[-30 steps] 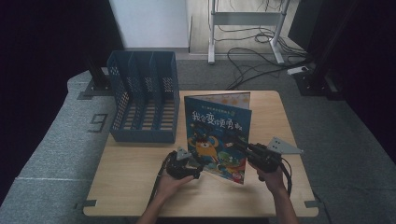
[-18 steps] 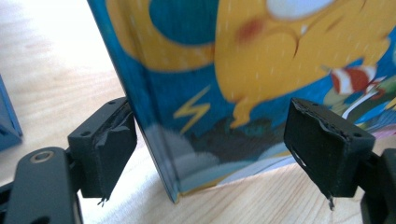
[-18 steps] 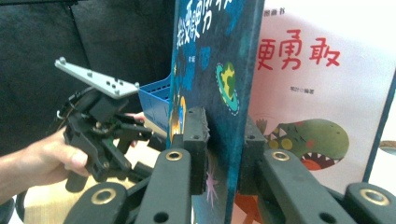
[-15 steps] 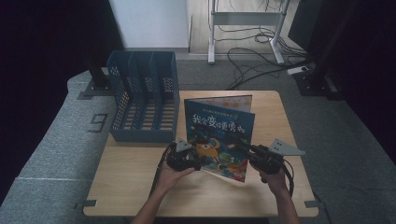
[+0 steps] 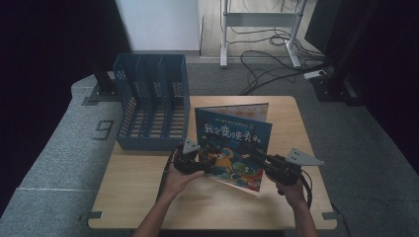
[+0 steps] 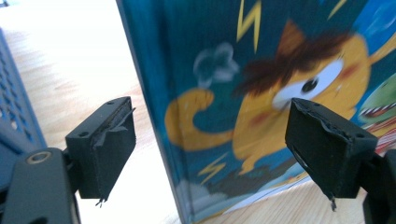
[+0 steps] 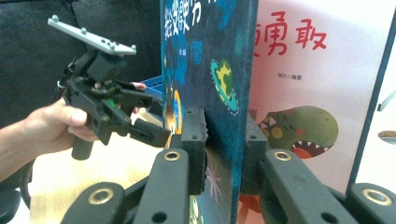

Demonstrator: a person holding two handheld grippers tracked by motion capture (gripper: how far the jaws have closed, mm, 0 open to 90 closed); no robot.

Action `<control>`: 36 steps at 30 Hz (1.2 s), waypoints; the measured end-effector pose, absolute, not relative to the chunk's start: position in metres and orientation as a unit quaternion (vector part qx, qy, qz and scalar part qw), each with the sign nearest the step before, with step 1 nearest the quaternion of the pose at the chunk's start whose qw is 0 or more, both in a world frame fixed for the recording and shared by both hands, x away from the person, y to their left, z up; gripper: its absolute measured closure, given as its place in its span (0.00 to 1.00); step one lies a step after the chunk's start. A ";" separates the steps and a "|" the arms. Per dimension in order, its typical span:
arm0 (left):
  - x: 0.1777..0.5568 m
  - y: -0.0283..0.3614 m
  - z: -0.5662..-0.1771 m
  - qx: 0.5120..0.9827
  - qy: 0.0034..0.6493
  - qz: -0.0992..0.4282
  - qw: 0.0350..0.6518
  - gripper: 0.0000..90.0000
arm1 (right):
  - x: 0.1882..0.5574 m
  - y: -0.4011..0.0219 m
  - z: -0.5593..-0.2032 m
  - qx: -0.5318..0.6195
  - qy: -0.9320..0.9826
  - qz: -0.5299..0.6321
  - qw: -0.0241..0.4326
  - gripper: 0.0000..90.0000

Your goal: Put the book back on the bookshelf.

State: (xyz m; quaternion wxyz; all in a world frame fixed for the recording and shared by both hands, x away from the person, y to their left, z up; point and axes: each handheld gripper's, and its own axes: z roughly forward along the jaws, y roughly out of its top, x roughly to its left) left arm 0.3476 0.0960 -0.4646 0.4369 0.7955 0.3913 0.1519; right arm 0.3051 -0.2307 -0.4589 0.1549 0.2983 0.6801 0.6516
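Picture book (image 5: 233, 145) stands upright and opened on the wooden table (image 5: 148, 197), cover toward the person, just right of the blue file rack (image 5: 150, 106). Right gripper (image 5: 262, 159) pinches the front cover's free edge, pads (image 7: 194, 140) pressing both faces; its jaws have just been easing open slightly. Left gripper (image 5: 205, 163) jaws spread wide, straddling the spine edge, pads (image 6: 109, 140) clear of the book.

The tall blue plastic file rack (image 5: 150, 106) blocks the back left of my wooden counter (image 5: 148, 197). The upright blue picture book (image 5: 232, 148) blocks the middle. The front is free.
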 end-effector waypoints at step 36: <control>0.343 0.089 -0.446 0.798 0.343 0.162 0.469 0.26 | 0.315 -0.245 -0.474 0.325 0.695 0.624 0.146 0.74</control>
